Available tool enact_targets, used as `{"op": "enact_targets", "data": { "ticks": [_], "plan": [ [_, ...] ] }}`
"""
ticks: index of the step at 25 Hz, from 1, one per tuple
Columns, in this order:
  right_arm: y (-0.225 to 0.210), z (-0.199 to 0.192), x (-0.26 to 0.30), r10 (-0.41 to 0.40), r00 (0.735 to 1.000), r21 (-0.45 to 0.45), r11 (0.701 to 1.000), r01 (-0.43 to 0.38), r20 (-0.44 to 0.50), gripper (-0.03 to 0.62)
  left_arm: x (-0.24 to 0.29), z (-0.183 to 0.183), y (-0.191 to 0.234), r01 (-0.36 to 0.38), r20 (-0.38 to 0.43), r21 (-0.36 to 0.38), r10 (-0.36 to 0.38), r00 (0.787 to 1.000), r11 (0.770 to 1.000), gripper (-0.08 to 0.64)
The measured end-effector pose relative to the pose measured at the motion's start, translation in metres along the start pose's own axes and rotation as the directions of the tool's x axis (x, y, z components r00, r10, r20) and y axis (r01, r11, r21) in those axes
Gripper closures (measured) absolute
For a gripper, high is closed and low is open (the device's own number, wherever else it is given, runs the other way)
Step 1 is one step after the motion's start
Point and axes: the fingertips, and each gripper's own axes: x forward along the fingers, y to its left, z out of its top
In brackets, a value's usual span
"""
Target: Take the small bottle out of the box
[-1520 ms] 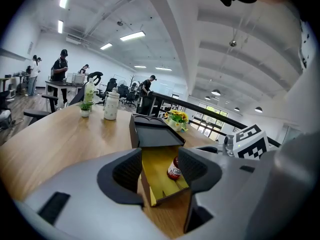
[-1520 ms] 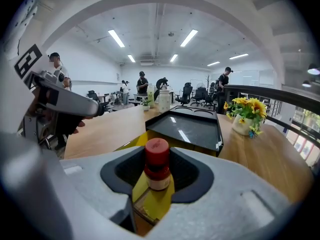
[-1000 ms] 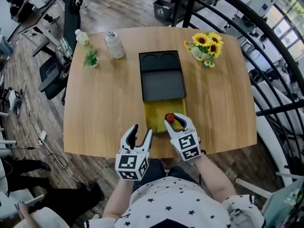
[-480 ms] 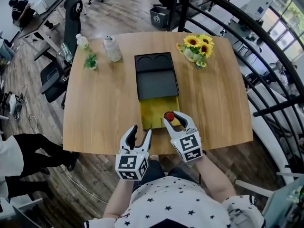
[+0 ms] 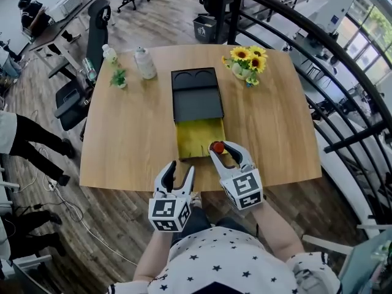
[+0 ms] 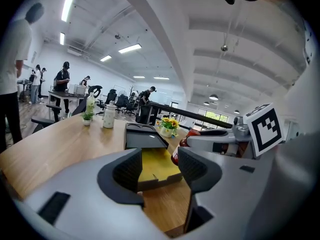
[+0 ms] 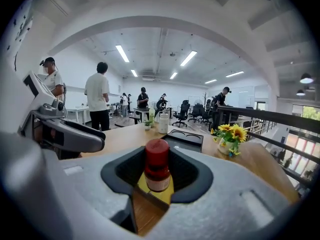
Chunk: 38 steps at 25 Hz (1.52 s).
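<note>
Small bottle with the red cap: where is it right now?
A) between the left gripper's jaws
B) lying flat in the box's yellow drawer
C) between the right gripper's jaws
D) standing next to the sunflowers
C: the right gripper view shows the small bottle upright between the pads of the right gripper, while the left gripper has nothing between its jaws.
</note>
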Motion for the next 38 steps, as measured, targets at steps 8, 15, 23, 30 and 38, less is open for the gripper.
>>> {"op": "enact_targets", "data": {
  "ticks": [8, 15, 23, 30, 38],
  "plan": [
    [0.01, 0.003, -0.044, -0.003, 0.999, 0.003, 1.0, 0.003, 0.037, 0.448, -0.028, -0.009, -0.026, -0.019, 0.035, 0.006, 0.019, 0.999, 1.0, 0.345],
    [0.023, 0.0, -0.086, -0.009, 0.998, 0.0, 1.0, 0.009, 0.063, 0.448, -0.054, -0.023, -0.051, -0.021, 0.048, 0.016, 0.02, 0.999, 1.0, 0.345],
    [0.043, -0.003, -0.133, -0.017, 0.996, 0.013, 1.0, 0.016, 0.089, 0.448, -0.089, -0.031, -0.077, -0.014, 0.072, 0.034, 0.012, 0.997, 0.999, 0.345],
    [0.064, -0.013, -0.173, -0.026, 0.995, 0.019, 1.0, 0.024, 0.095, 0.448, -0.121, -0.042, -0.097, -0.002, 0.087, 0.049, -0.003, 0.996, 0.999, 0.345],
    [0.085, -0.03, -0.208, -0.046, 0.994, 0.035, 0.998, 0.043, 0.1, 0.448, -0.149, -0.055, -0.112, 0.02, 0.097, 0.07, -0.026, 0.995, 0.997, 0.345]
  ]
}}
